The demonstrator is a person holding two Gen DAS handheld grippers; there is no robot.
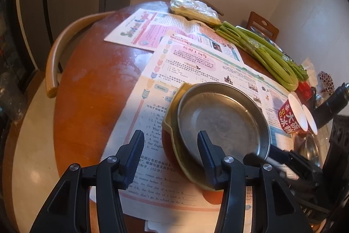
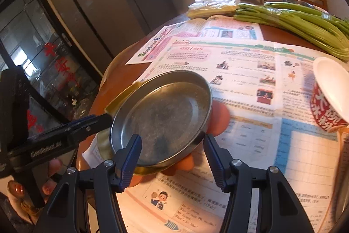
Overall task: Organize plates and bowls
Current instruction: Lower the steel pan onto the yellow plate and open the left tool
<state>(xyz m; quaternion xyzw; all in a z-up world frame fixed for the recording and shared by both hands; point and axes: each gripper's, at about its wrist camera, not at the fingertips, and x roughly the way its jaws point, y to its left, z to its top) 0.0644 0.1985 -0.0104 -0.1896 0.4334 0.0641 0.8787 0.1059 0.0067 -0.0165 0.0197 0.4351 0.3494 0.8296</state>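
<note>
A round metal plate (image 1: 222, 119) (image 2: 163, 113) rests in a yellow-green dish (image 1: 169, 123) (image 2: 122, 95), which sits on an orange plate (image 1: 214, 198) (image 2: 220, 117). My left gripper (image 1: 171, 154) is open at the stack's left side, with the yellow dish's rim between its fingers and neither pad pressing. In the right wrist view the left gripper (image 2: 106, 119) points at that rim. My right gripper (image 2: 173, 158) (image 1: 261, 153) stands open over the metal plate's near edge and pinches nothing. Two red-and-white bowls (image 1: 292, 115) (image 2: 327, 97) are nested at the right.
Printed papers (image 1: 196, 58) (image 2: 240, 62) cover the round wooden table (image 1: 91, 91). Green stalks (image 1: 261, 47) (image 2: 294, 19) and a plastic bag (image 1: 192, 7) lie at the back. A metal bowl (image 1: 309, 150) stands below the red bowls. A curved chair back (image 1: 61, 43) is at the table's left.
</note>
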